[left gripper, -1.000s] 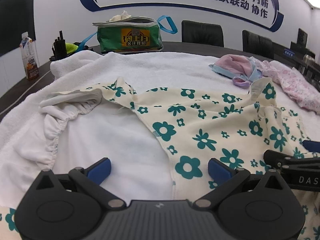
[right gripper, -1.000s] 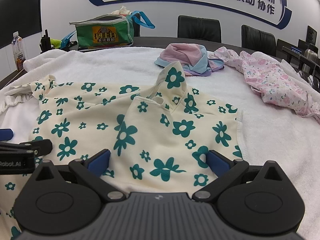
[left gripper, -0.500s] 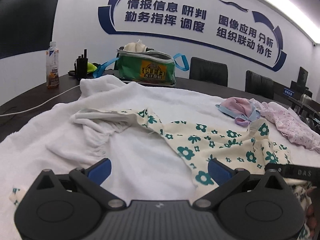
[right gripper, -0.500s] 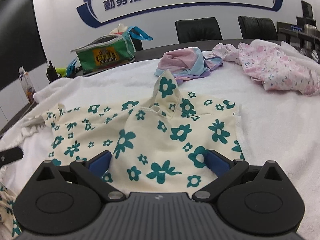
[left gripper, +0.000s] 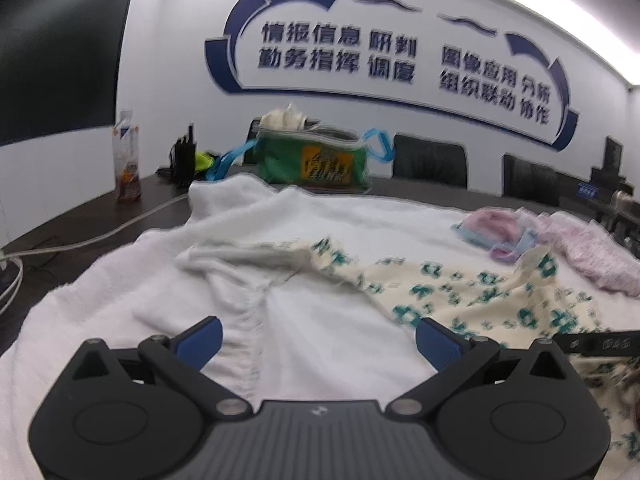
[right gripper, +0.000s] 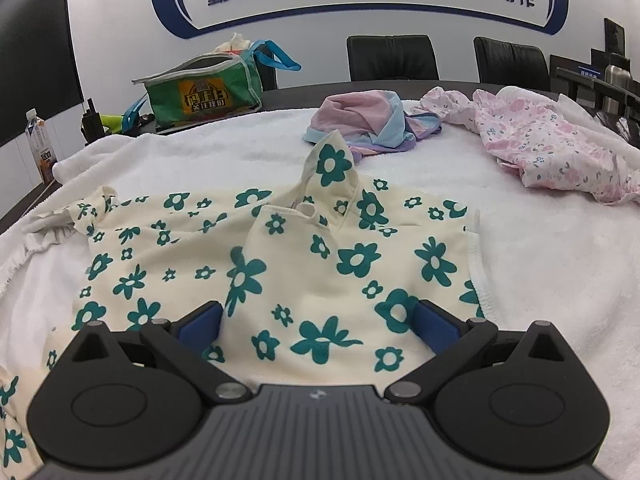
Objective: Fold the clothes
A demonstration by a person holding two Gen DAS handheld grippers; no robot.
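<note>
Both tongs (left gripper: 318,340) (right gripper: 318,322) agape, low over floral garment (right gripper: 320,264).

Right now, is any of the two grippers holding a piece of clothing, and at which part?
Nothing is held. The left gripper is open over the white towel. The right gripper is open, its fingers either side of the flowered garment without pinching it.

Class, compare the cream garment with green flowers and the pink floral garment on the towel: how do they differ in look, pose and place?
The cream garment bears large green flowers; the pink floral garment has small pink and dark sprigs. The cream garment lies mostly spread out, one part poking up; the pink floral garment is crumpled in a heap. The cream garment lies just before the right tongs, which are open; the pink floral garment lies farther off to the right. Both rest on the white towel.
</note>
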